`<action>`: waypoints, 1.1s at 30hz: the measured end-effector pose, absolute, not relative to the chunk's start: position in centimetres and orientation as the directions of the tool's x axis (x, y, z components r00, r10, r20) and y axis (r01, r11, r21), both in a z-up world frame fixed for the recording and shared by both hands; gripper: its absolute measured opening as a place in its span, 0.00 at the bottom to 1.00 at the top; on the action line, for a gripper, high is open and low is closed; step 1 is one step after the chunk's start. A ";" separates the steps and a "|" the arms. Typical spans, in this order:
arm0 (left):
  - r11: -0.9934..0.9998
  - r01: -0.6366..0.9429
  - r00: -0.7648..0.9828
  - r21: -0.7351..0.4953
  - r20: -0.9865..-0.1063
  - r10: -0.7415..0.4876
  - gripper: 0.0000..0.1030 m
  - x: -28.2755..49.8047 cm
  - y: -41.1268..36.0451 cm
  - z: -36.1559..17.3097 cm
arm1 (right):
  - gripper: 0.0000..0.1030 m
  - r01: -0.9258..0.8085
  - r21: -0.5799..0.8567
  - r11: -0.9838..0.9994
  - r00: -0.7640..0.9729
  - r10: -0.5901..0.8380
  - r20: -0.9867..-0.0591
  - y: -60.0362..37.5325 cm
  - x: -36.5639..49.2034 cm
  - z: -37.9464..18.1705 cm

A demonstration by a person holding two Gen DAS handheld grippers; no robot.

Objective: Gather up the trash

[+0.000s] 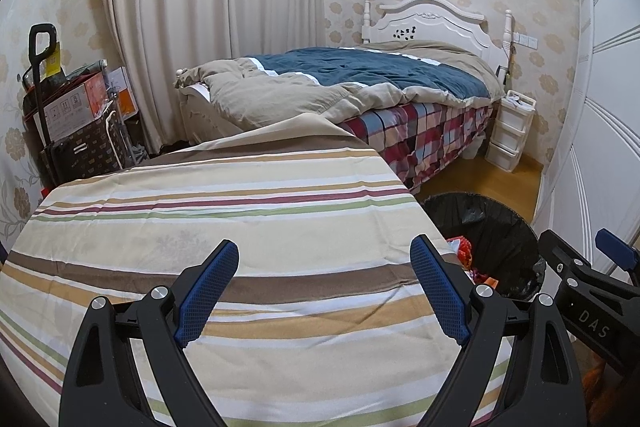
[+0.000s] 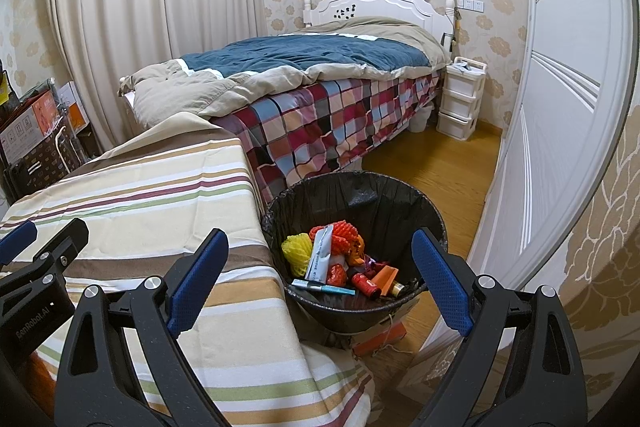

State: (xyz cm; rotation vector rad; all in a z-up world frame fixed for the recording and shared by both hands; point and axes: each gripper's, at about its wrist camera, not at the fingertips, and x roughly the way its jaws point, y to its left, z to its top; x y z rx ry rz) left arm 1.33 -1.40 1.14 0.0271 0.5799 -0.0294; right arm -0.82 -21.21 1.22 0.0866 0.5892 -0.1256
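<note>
The round black trash bin lined with a black plastic bag point(image 2: 356, 211) stands on the wooden floor point(image 2: 432, 163), just beside the edge of the table under a striped beige, brown and maroon cloth point(image 2: 160, 195). Inside lies the collected trash: one yellow foam net point(image 2: 297, 251), one orange foam net point(image 2: 345, 231), one white sachet point(image 2: 320, 255), one teal pen-like tube point(image 2: 324, 289), one red cylinder point(image 2: 366, 285) and some pieces too jumbled to count. The right gripper point(image 2: 320, 277) hangs over the bin's near rim, jaws spread wide and holding nothing. The left gripper point(image 1: 324, 287) hovers above the bare cloth, likewise released and empty. Beyond stands one bed with a blue and tan quilt point(image 2: 304, 59) over a checked sheet, one white three-drawer unit point(image 2: 460, 99), cream curtains point(image 2: 152, 7) and floral wallpaper.
</note>
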 end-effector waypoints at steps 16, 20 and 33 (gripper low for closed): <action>0.999 0.041 0.829 0.017 -0.559 -0.024 0.85 1.4 -1.7 1.3 | 0.88 0.147 0.043 0.988 0.824 -0.098 -0.558 -21.0 -0.8 1.1; 0.999 0.046 0.833 0.015 -0.552 -0.030 0.85 1.3 -1.8 1.3 | 0.88 0.145 0.043 0.988 0.824 -0.097 -0.558 -20.9 -0.7 1.1; 0.999 0.035 0.835 0.013 -0.550 -0.022 0.85 1.5 -1.1 1.0 | 0.88 0.144 0.039 0.989 0.823 -0.098 -0.559 -20.8 -0.7 1.2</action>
